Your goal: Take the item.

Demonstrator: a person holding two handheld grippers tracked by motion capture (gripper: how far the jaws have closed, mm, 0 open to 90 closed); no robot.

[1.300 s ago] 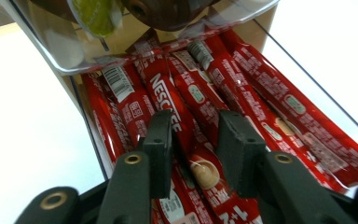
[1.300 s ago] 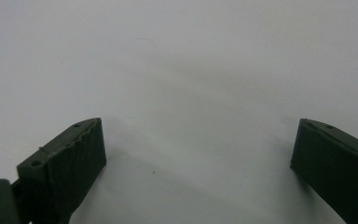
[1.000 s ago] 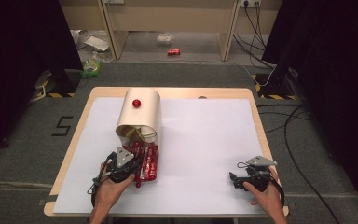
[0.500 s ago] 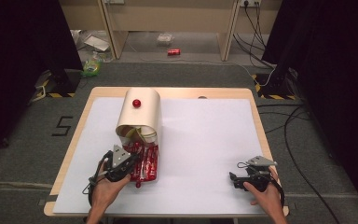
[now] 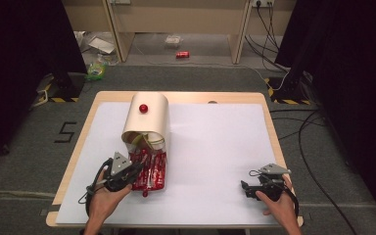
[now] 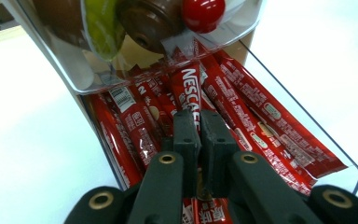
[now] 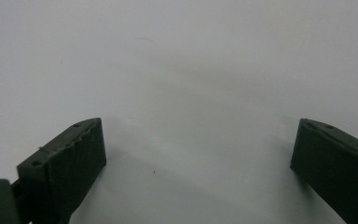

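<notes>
Left gripper (image 6: pixel 199 140): jaws pressed together, just closed within the last moment, tips down among red Nescafé sachets (image 6: pixel 242 107) in a clear tray (image 6: pixel 349 172). Whether one sachet is pinched between the pads cannot be told; a sachet with white lettering (image 6: pixel 189 86) runs straight ahead from under the tips. More sachets fanned out to either side of the jaws, lying flat and overlapping. Directly beyond the tips, a clear curved lid (image 6: pixel 65 65), raised over the far end of the tray, with a red round knob (image 6: pixel 204 11) on it, above and slightly right of the jaws. Behind the clear plastic, something brown and something yellow-green, unclear what. White table covering (image 6: pixel 32 140) on both sides of the tray.

From the high view: left gripper (image 5: pixel 127 171) at the near end of the tray of sachets (image 5: pixel 149 169), held by the left hand (image 5: pixel 103 203), cable looping beside the wrist. Just past it, a cream rounded box (image 5: pixel 147 120) with its red knob (image 5: pixel 143 108) on top. White table covering (image 5: pixel 215 147) stretching away to the right.

Right gripper (image 5: pixel 252 188): jaws wide apart, nothing between them, resting low over bare white surface (image 7: pixel 191 93); well apart from the tray, held by the right hand (image 5: pixel 279 205) near the table's front edge.
</notes>
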